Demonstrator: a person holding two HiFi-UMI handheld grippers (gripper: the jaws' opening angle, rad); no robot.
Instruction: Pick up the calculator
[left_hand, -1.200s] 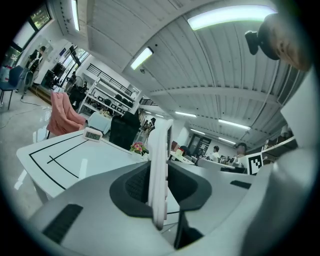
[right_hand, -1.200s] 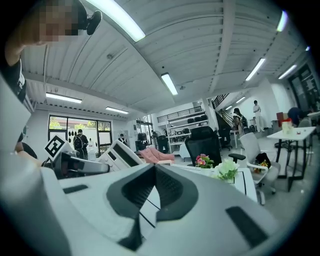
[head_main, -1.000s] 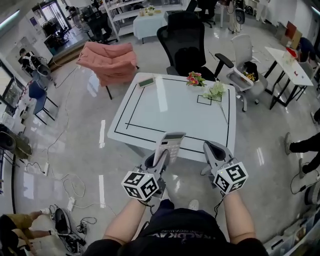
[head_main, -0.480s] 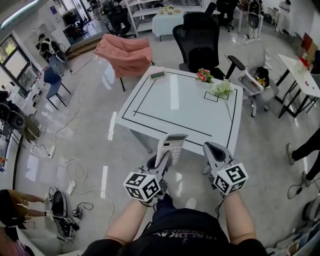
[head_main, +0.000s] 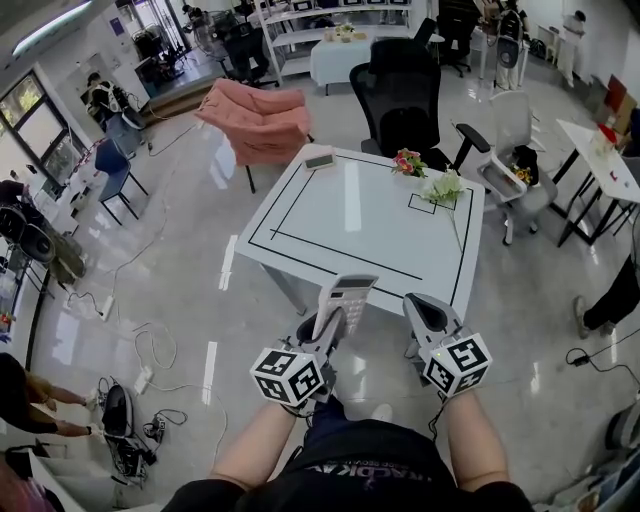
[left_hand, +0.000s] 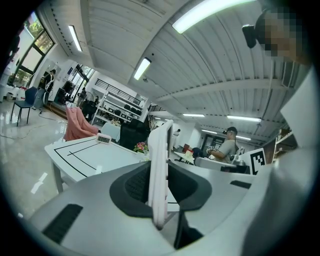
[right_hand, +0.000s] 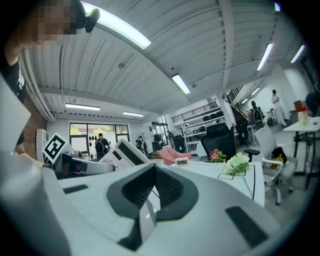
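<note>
Firmly clamped edge-on in my left gripper (head_main: 325, 332), the calculator (head_main: 344, 298) hangs near the table (head_main: 330, 215), which stands at 12 o'clock. At its 3 o'clock, my right gripper (head_main: 425, 308) is closed and empty.

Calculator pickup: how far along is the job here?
Done: the calculator is off the table, clamped edge-on in the left gripper. In hand: it is held in the air short of the table's near edge. Left: nothing visible; the right gripper is shut and empty.
</note>
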